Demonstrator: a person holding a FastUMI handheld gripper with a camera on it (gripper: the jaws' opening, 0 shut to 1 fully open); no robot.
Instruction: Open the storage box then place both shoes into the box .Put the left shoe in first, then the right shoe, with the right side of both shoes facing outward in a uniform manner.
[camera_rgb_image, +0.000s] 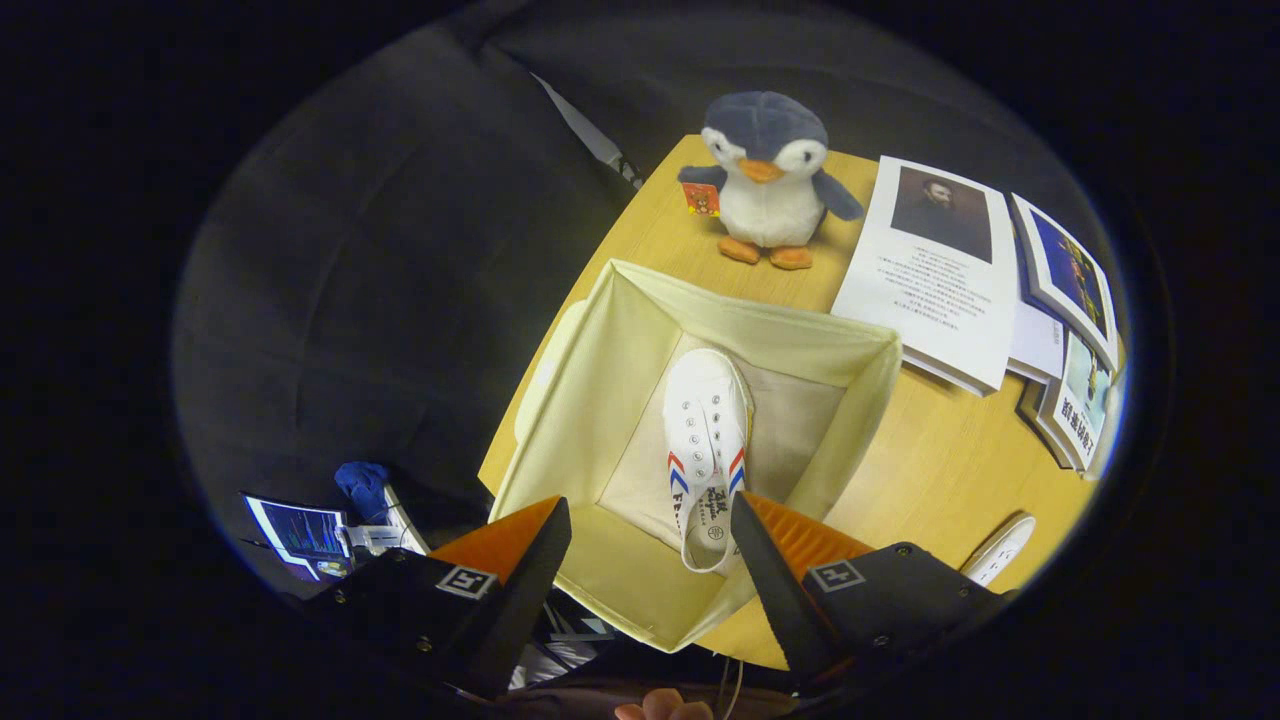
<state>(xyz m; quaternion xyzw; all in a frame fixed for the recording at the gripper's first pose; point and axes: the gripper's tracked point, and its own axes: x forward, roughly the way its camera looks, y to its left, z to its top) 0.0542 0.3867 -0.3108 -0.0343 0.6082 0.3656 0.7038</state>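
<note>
The desk (930, 450) is carrying everything; the open storage box (640, 330) is sitting just ahead of the fingers, toward twelve o'clock; one white shoe (707, 440) is lying on its floor, long axis running twelve to six, heel end nearest the hand-held gripper (650, 550), whose fingers are standing wide and holding nothing; a second shoe (998, 550) is peeking out at three o'clock, beside the right finger, so the coming reach is probably swinging that way.
</note>
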